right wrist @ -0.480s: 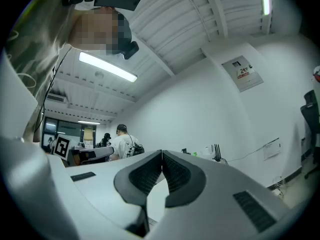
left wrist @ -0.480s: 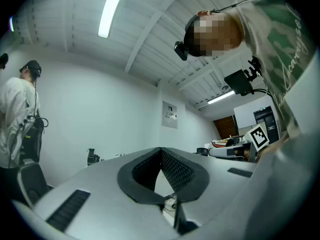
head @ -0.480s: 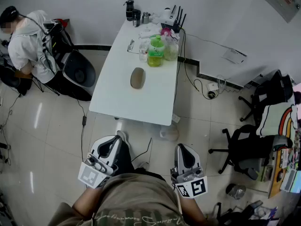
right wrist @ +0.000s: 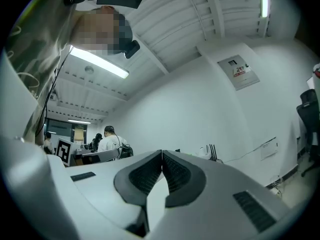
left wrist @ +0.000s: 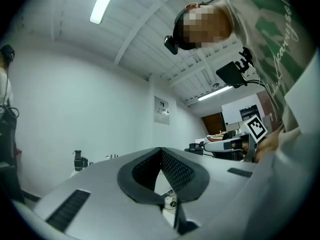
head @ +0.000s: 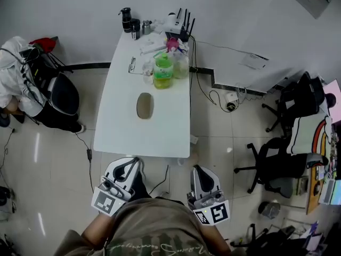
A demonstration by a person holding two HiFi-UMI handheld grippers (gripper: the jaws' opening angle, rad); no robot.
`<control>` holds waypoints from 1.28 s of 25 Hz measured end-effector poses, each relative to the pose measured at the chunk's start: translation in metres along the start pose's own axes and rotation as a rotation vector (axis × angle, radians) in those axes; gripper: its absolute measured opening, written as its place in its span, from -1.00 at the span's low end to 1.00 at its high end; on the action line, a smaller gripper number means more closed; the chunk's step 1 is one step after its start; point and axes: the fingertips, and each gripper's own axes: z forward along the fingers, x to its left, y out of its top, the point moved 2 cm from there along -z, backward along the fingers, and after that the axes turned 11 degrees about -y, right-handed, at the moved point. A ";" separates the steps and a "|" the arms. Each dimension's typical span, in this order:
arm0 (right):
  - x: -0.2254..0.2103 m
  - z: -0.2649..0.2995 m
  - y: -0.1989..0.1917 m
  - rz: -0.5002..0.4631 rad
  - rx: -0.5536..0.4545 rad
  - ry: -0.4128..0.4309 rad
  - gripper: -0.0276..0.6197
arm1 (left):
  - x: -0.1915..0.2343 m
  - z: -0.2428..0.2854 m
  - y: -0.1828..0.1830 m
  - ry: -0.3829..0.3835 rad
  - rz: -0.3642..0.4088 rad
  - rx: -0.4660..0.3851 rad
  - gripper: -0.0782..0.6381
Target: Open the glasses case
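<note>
A brown oval glasses case [head: 145, 105] lies shut in the middle of the white table [head: 122, 135] in the head view. My left gripper [head: 132, 163] and right gripper [head: 199, 170] hang side by side close to my body, well short of the table's near edge. Both are shut with nothing between their jaws. In the left gripper view the left gripper [left wrist: 161, 151] shows its dark pads meeting, and the right gripper [right wrist: 162, 155] looks the same in the right gripper view. Neither gripper view shows the case.
At the table's far end stand a green bottle [head: 162, 70], a router [head: 180, 30], dark cups [head: 127, 20] and a pair of glasses [head: 132, 65]. A seated person [head: 16, 84] is at the left. Office chairs [head: 277, 167] stand on the right, and cables [head: 218, 97] trail over the floor.
The head view has shifted: the table and everything on it sits lower and further left in the picture. Both grippers stay shut near my body.
</note>
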 end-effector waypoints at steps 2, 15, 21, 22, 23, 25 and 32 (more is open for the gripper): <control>0.000 0.021 -0.001 0.000 0.020 0.001 -0.89 | 0.021 0.004 0.003 0.014 -0.010 -0.009 -0.76; 0.042 0.170 -0.014 0.018 0.064 0.053 -0.88 | 0.159 -0.007 -0.025 0.068 -0.135 0.053 -0.76; 0.065 0.223 -0.014 0.024 0.051 0.069 -0.89 | 0.206 -0.001 -0.024 0.047 -0.134 0.039 -0.76; 0.068 0.231 -0.015 0.019 0.054 0.070 -0.88 | 0.213 -0.002 -0.026 0.048 -0.136 0.045 -0.76; 0.072 0.238 -0.015 0.019 0.055 0.073 -0.89 | 0.219 -0.005 -0.028 0.047 -0.139 0.053 -0.76; 0.079 0.251 -0.015 0.030 0.047 0.083 -0.89 | 0.230 -0.011 -0.030 0.040 -0.142 0.060 -0.76; 0.108 0.292 -0.018 0.007 0.054 0.110 -0.89 | 0.270 -0.032 -0.024 0.077 -0.177 -0.013 -0.76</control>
